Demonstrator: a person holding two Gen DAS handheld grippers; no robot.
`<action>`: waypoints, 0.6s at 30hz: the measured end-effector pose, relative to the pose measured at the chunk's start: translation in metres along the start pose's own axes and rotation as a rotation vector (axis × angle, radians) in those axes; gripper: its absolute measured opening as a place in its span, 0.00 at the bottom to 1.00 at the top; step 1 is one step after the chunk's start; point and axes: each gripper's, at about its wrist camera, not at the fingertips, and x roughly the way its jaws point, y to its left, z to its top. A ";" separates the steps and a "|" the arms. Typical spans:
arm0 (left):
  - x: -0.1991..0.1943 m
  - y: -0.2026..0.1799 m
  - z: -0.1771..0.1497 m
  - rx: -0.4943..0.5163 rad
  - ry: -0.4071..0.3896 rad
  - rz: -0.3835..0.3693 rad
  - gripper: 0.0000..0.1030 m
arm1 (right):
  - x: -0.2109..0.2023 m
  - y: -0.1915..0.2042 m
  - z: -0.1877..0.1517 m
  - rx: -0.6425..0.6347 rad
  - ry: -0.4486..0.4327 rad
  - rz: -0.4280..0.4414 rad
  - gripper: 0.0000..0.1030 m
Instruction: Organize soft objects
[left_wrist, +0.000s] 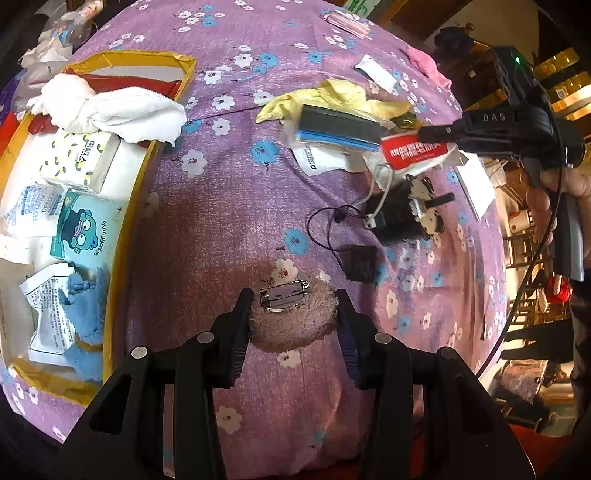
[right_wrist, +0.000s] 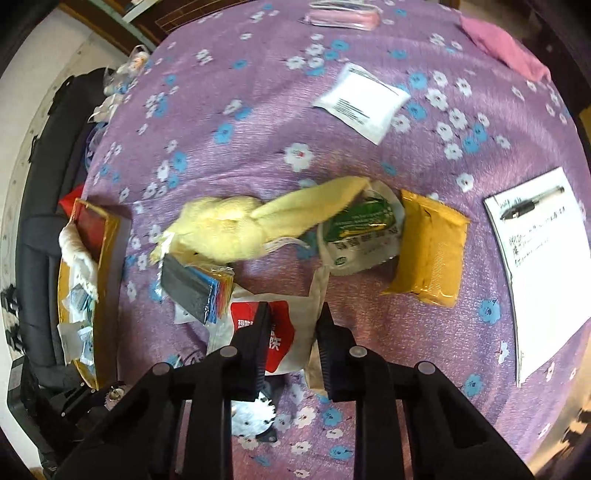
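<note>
Purple flowered cloth (left_wrist: 236, 206) everywhere, clutter all over it.
We've got our left gripper (left_wrist: 293, 325) clamped on a fuzzy beige hair clip (left_wrist: 291, 317), box (left_wrist: 125, 258) of soft stuff off to its left. Our right gripper (right_wrist: 293, 332) looks pinched on a red-and-white packet (right_wrist: 288, 332), though the contact's hard to see.

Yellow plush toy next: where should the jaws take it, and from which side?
Grip the round body of the yellow plush toy from above, jaws across its narrow width. It lies flat on the purple cloth, and the body looks bulkier than its long ear, which overlaps the green packet.
</note>
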 end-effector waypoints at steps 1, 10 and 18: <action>-0.002 -0.001 -0.001 0.004 -0.002 0.001 0.41 | -0.002 0.004 0.000 -0.010 0.000 0.001 0.22; -0.029 -0.005 -0.007 0.021 -0.059 -0.009 0.41 | -0.020 0.045 0.003 -0.129 -0.024 -0.018 0.18; -0.048 0.006 -0.013 0.004 -0.089 0.001 0.41 | -0.029 0.063 0.007 -0.177 -0.072 -0.054 0.17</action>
